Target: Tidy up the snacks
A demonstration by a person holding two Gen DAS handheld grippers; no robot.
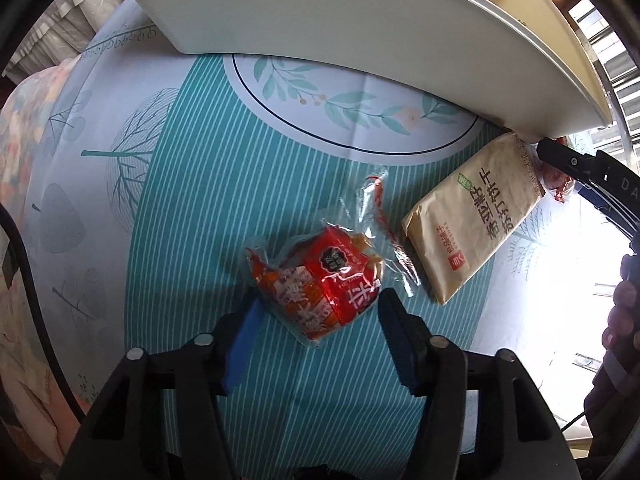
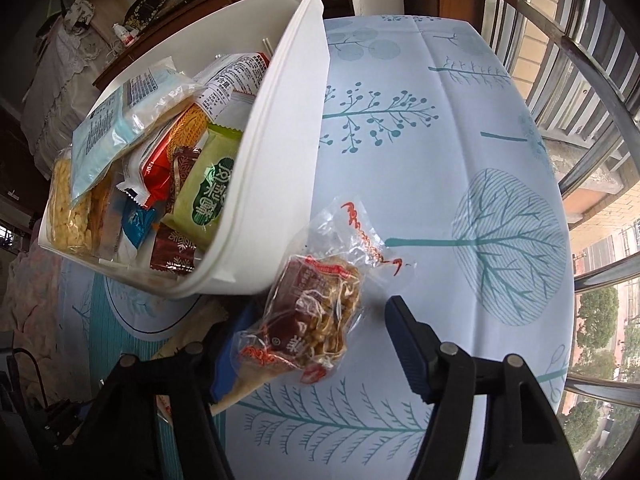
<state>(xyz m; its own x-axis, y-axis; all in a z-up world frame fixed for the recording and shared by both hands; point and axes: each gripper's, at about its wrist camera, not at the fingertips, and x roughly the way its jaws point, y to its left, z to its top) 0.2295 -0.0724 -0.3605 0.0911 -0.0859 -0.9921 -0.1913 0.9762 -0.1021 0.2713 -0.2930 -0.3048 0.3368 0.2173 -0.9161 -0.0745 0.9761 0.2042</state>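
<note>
A round table (image 2: 460, 120) takes most of the room in front of me, covered with a pale cloth that has teal trees and a striped teal ring printed on it. On it stands a big white tub (image 2: 276, 152), already full of snack packets: a green one (image 2: 208, 188), a pale blue one (image 2: 116, 128), red and brown ones, all lying in disorder. In the left wrist view the same tub (image 1: 360, 32) fills the top of the picture.

Near the tub's corner lies a flat beige packet (image 1: 476, 220) with dark characters, tilted on the cloth. Just beside it is a red snack bag (image 1: 320, 280) in clear crinkled wrap. The left gripper (image 1: 316, 308) points down over this bag, and its blue pads stand on both sides of the bag's near end. The jaws are about half open, and I cannot tell whether the pads already press on the wrap.

On the other side of the beige packet lies a clear bag of brown noodle snack (image 2: 316, 316). The right gripper (image 2: 316, 340) comes at it from above at a slant. Its left finger is partly hidden behind the bag, its right finger stands apart from it, so this bag is between the jaws but not squeezed.
</note>
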